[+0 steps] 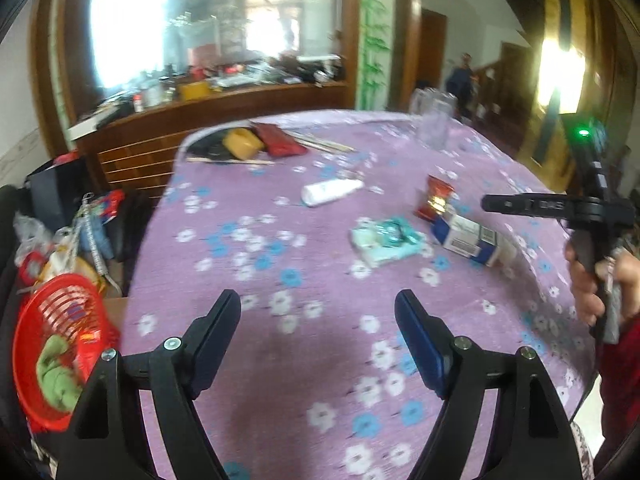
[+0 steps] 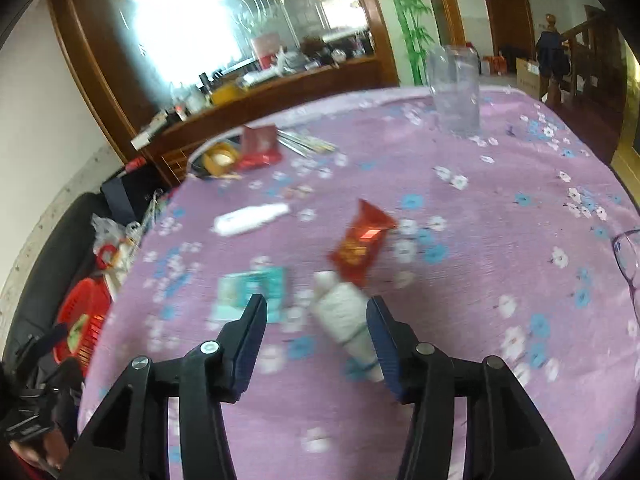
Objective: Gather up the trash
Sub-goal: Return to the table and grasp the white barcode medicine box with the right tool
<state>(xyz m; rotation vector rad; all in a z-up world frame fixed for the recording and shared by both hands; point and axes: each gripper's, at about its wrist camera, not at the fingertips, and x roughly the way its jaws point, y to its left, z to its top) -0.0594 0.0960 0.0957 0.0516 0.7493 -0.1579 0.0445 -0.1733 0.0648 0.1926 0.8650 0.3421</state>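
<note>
Setting: round table under a purple floral tablecloth (image 2: 500, 208), litter scattered across the near half.

Left gripper (image 1: 318, 308): wide open, nothing between the fingers, poised over bare cloth near the table's edge.

Right gripper (image 2: 316, 312): wide open, holding nothing; seen from the left wrist view as a dark tool at the far right.

Nearest trash: white-and-blue carton (image 2: 346, 316) lying on its side, partly inside the right gripper's gap, hard against the inner face of the right-side finger (image 2: 380, 332); contact uncertain under the blur.

Long axis of carton: runs roughly along the fingers' reach, slanting up-left away from the camera, so a squeeze would fall across the narrow width.

Off-centre: carton sits to the right of the gap's middle; a small shift rightward likely needed before closing.

Other trash: red snack wrapper (image 2: 360, 244) just beyond the carton; teal tissue pack (image 2: 252, 292) to its left; white tube (image 2: 248, 220) farther on.

Nearer hand: right one by far; from the left, carton (image 1: 468, 238) and tissue pack (image 1: 384, 242) lie well ahead and to the right.

Bin: red basket (image 1: 56, 344) low beside the table on the left, some rubbish already inside.

Untouched: clear glass jar (image 2: 454, 88) upright at the far side.

Judgement: pick not yet made; carton the likely 1st target.
</note>
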